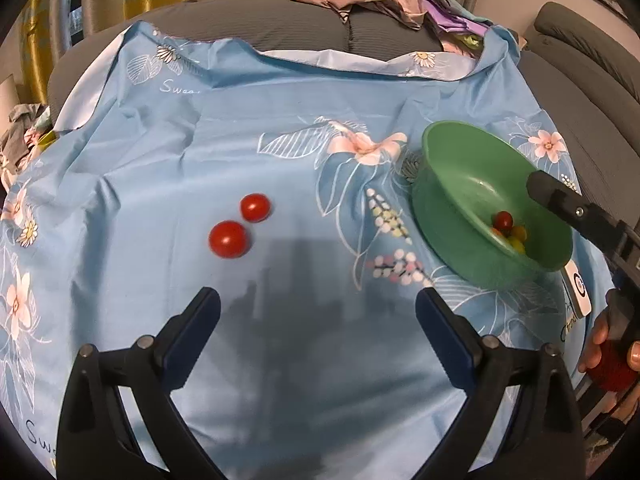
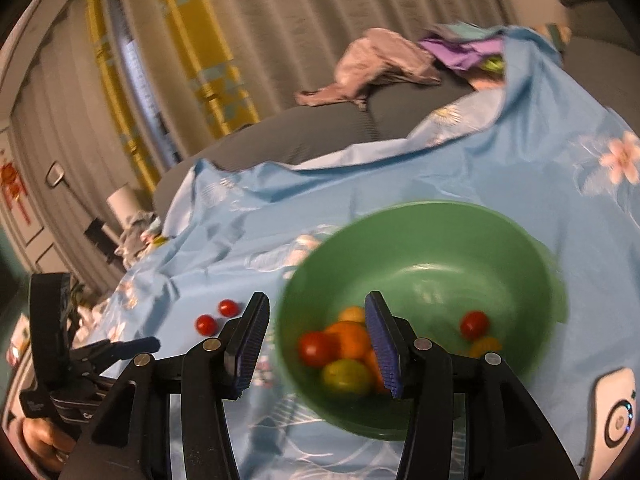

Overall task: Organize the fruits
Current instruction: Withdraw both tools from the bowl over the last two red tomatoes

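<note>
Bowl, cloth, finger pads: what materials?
Bowl: likely plastic, smooth and semi-glossy; uniform green, soft highlights inside.
Cloth: thin woven fabric, slight sheen; creases and printed flowers.
Pads on the right gripper: probably rubber, matte dark blue; fine ribbed texture shows. Exact compound can't be told.

Left gripper (image 1: 318, 312): black arms, dark blue ribbed pads, silver round rivets.
Right gripper (image 2: 316, 346): black arms, blue textured pads, silver rivets.
Right hand (image 1: 612, 350): bare skin, fingers around a red grip.
</note>
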Demonstrator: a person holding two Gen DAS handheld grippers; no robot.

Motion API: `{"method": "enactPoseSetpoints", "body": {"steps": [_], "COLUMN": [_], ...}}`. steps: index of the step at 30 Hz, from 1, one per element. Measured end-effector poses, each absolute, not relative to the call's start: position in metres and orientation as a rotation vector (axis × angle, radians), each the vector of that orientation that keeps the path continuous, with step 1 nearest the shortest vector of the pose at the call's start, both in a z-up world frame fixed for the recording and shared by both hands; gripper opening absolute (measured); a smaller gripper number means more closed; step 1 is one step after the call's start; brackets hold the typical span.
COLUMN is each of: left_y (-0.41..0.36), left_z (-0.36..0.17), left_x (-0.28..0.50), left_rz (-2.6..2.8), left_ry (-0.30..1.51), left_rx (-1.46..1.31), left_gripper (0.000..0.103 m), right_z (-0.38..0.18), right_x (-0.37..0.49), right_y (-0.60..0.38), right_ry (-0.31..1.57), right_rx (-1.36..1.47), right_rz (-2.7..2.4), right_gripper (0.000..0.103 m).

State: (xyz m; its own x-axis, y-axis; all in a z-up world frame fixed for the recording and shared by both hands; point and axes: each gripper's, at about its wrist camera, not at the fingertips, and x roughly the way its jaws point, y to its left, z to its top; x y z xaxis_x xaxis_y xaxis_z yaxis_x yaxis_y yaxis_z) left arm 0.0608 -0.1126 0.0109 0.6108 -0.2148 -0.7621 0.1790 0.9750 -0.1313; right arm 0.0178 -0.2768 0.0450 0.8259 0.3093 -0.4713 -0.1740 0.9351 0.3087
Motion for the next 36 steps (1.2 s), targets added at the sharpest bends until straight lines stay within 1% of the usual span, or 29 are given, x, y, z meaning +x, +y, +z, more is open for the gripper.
{"method": "enactPoseSetpoints", "body": {"steps": [12, 16, 26, 36], "left_y": [-0.073, -0.061, -0.030, -0.026], "left_z": [0.010, 0.011, 0.000, -0.006], "left_x": [0.044, 0.036, 0.032, 0.035], "left_rz": [-0.185, -0.155, -0.124, -0.134], "left_ry": [0.882, 0.866, 0.877, 0.882], "left_rx": [-0.080, -0.078, -0.089, -0.073], "left_gripper": [0.099, 0.099, 0.098, 0.098], "right_z": [0.045, 0.039, 0.018, 0.002], "right_x": [0.018, 0.020, 0.034, 0.044], "right_y": [-0.206, -0.183, -0.163, -0.139], "right_ry": [0.560, 0.597, 0.700, 0.756], "right_rx": [0.110, 0.048, 0.003, -0.053], "right_rz": [0.430, 0.483, 0.478, 0.495], "right_gripper": [0.050, 0.050, 0.050, 0.050]}}
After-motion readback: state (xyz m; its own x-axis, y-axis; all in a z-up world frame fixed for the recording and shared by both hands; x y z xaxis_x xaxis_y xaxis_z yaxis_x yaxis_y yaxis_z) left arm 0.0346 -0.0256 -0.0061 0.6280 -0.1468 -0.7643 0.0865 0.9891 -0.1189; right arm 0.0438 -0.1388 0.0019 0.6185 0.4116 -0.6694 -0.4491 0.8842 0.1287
